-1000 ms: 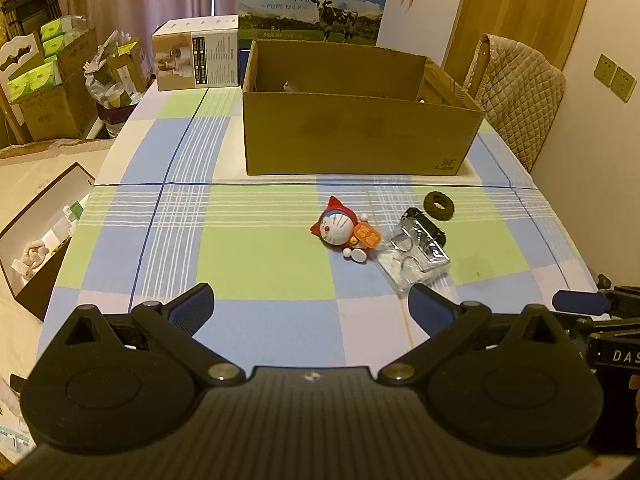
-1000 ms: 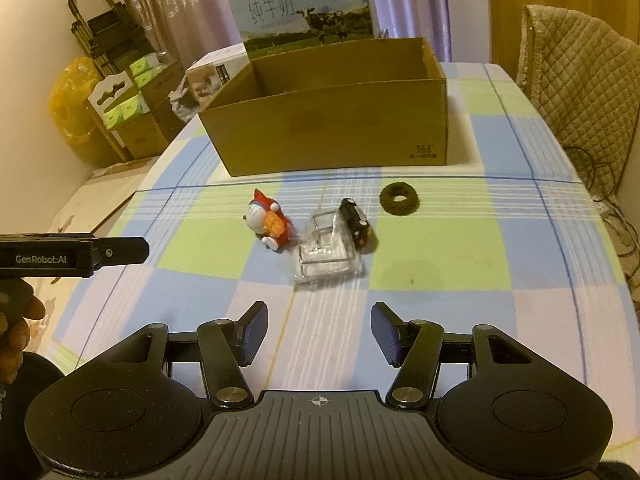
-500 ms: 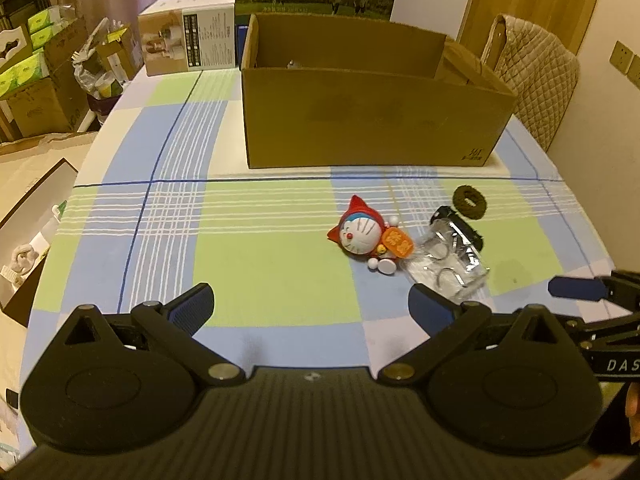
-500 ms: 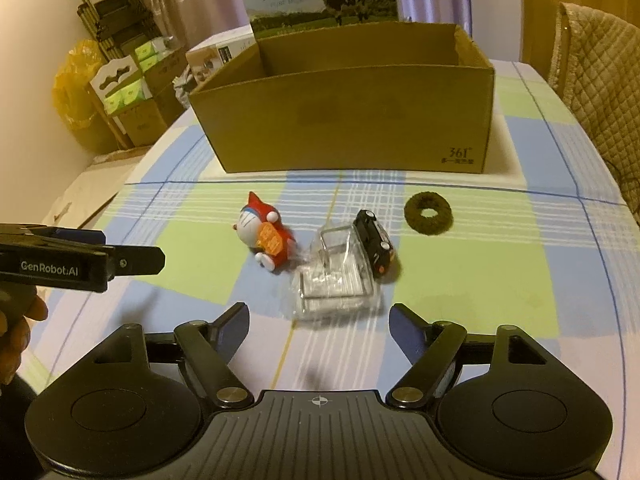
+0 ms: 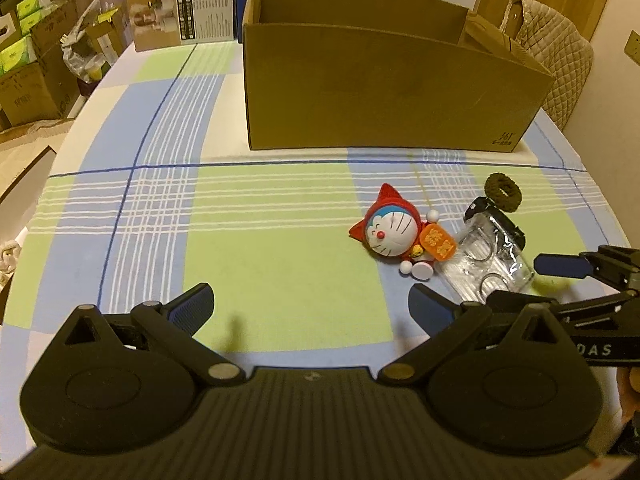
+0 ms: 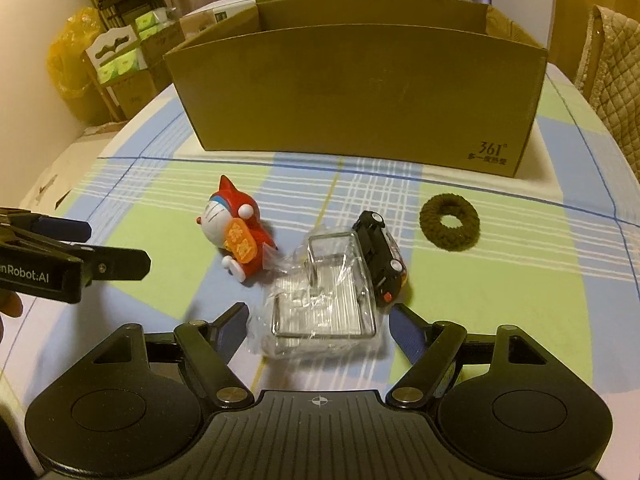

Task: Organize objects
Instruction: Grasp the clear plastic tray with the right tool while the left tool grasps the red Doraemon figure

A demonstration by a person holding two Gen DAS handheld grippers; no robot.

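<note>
A red Doraemon figure (image 5: pixel 394 232) (image 6: pixel 238 232) lies on the checked tablecloth. Beside it lies a clear plastic packet with metal rings (image 5: pixel 490 264) (image 6: pixel 324 300), a small black toy car (image 6: pixel 380 256) touching its right side, and a dark fuzzy ring (image 5: pixel 502 192) (image 6: pixel 450 222) further right. An open cardboard box (image 5: pixel 380 92) (image 6: pixel 360 96) stands behind them. My left gripper (image 5: pixel 310 306) is open and empty, left of the figure. My right gripper (image 6: pixel 320 324) is open, its fingers on either side of the packet's near end.
A white product box (image 5: pixel 184 12) and a milk carton poster stand at the table's far end. A quilted chair (image 5: pixel 548 56) sits at the right. Cardboard boxes with green packs (image 5: pixel 28 60) crowd the floor at the left.
Both grippers have moved forward and lower toward the objects. The right gripper's fingers have opened wider and now flank the plastic packet.
</note>
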